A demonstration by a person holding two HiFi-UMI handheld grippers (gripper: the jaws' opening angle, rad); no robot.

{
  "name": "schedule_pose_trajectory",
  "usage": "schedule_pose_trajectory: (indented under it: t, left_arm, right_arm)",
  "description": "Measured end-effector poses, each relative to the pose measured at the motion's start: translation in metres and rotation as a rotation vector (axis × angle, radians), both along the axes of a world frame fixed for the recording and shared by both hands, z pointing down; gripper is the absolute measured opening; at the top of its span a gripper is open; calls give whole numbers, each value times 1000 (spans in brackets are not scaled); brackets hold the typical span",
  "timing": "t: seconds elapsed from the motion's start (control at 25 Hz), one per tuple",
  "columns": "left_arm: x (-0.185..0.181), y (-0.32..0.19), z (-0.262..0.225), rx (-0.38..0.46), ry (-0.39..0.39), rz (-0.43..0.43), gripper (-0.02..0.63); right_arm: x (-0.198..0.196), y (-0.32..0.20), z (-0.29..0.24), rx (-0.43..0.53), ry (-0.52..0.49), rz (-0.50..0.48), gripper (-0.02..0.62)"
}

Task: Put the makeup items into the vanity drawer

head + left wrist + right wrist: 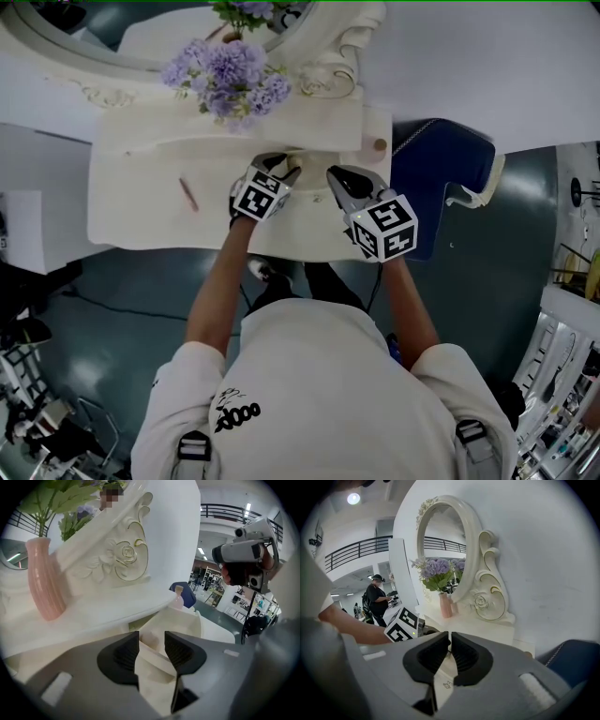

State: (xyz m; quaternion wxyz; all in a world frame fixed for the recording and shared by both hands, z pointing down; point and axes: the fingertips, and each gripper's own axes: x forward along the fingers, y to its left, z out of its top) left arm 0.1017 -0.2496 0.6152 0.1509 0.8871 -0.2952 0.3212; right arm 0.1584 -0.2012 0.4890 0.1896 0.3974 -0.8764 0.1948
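- The white counter stands against a wall, with an oval mirror in a carved frame at its back.
- A blue chair stands just beside the counter's right end.
- Purple flowers stand in a pink vase on the raised shelf under the mirror.
- The drawer is pulled out below the counter top. What lies inside cannot be made out.
- The left hand-held gripper points down into the drawer, its jaws wide apart and empty.
- The right hand-held gripper hovers close beside it, its jaws drawn almost together with only a thin slit between them and nothing visibly held.
- A small bottle with a tan cap stands at the counter's right end.
- A reddish pencil lies on the counter, left of the left hand-held gripper.
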Motion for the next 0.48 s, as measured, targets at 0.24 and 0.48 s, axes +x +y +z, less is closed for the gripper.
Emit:
schedule_pose_trajectory:
  t: [0.24, 0.48]
  left_arm:
    - [-49, 11, -21, 8, 107, -142, 161]
    - [-137, 30, -48, 73, 149, -359, 80]
  right_arm:
    - [-32, -6, -3, 4, 3, -71, 26]
    - [-93, -8, -6, 16, 5, -200, 26]
